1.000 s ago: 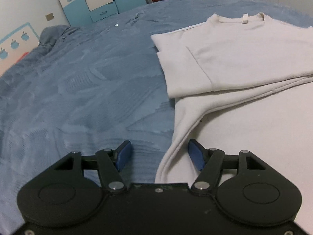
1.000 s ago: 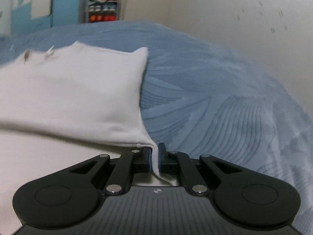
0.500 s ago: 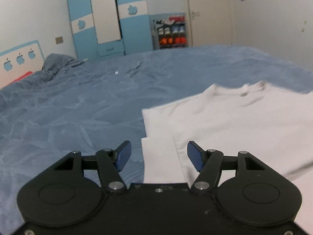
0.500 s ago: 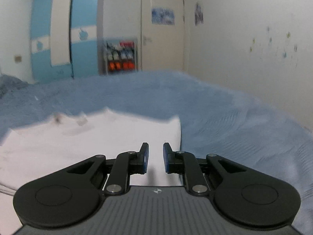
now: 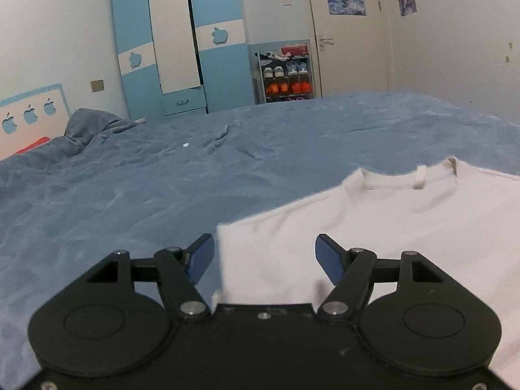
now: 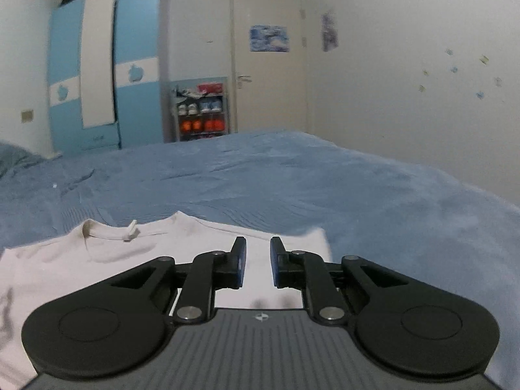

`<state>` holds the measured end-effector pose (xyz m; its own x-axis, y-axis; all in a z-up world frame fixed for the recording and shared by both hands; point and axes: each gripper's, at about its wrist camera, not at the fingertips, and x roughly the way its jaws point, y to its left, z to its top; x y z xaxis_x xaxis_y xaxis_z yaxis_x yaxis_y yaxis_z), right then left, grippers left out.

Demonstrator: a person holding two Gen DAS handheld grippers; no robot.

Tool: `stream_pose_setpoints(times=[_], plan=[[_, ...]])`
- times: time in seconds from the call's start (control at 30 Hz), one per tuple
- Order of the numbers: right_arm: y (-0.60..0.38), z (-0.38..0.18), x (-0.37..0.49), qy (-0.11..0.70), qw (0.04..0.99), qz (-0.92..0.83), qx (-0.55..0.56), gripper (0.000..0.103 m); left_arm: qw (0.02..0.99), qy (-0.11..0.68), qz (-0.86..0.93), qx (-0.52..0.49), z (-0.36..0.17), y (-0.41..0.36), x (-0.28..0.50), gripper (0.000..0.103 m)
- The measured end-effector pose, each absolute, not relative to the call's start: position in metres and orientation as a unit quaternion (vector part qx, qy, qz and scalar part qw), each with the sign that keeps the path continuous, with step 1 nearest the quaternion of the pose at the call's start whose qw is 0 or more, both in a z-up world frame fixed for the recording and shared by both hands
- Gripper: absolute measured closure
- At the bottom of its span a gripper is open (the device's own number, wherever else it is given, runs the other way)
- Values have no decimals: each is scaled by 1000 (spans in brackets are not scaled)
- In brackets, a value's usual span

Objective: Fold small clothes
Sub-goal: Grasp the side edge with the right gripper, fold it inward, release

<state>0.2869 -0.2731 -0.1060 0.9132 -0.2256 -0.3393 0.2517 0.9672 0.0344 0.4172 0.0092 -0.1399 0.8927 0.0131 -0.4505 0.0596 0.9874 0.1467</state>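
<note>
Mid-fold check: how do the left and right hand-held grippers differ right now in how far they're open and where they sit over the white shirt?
The left hand-held gripper is spread wide; the right hand-held gripper shows only a narrow gap. The left one straddles the shirt's left edge, one finger over the blue blanket; the right one has both fingers over the shirt, near its right corner. Both are open, hold nothing, and point toward the collar end.
</note>
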Motion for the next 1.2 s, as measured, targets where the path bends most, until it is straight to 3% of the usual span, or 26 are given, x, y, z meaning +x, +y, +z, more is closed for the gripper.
stream_pose_setpoints(times=[0.1,0.17,0.3,0.43,0.5,0.57,0.6,0.8,1.03,1.2], plan=[[-291,-165,335,275,953,-122,25,87,941,321,-4,107,-193,7,463,29],[-302,-173,334,271,954,-112,63,87,947,314,-11,65,-201,16,465,28],[-290,-152,331,275,952,-128,35,87,948,310,-6,74,-181,9,468,31],[-267,-111,334,211,970,-116,17,86,960,270,-57,48,-145,-8,484,31],[-257,-114,354,194,973,-127,-20,79,961,269,-64,27,-146,-11,498,29],[-266,-144,385,243,961,-126,-22,72,948,315,-40,34,-184,-14,522,27],[-276,-166,400,291,950,-111,7,71,945,324,-44,20,-199,-11,520,27],[-270,-170,399,286,951,-117,-20,69,947,316,-30,37,-192,-15,506,29],[-234,-107,327,284,956,-61,50,69,945,318,-74,4,-125,-20,422,29],[-173,-122,312,310,950,-35,-25,69,932,347,-94,44,-143,-59,385,29]])
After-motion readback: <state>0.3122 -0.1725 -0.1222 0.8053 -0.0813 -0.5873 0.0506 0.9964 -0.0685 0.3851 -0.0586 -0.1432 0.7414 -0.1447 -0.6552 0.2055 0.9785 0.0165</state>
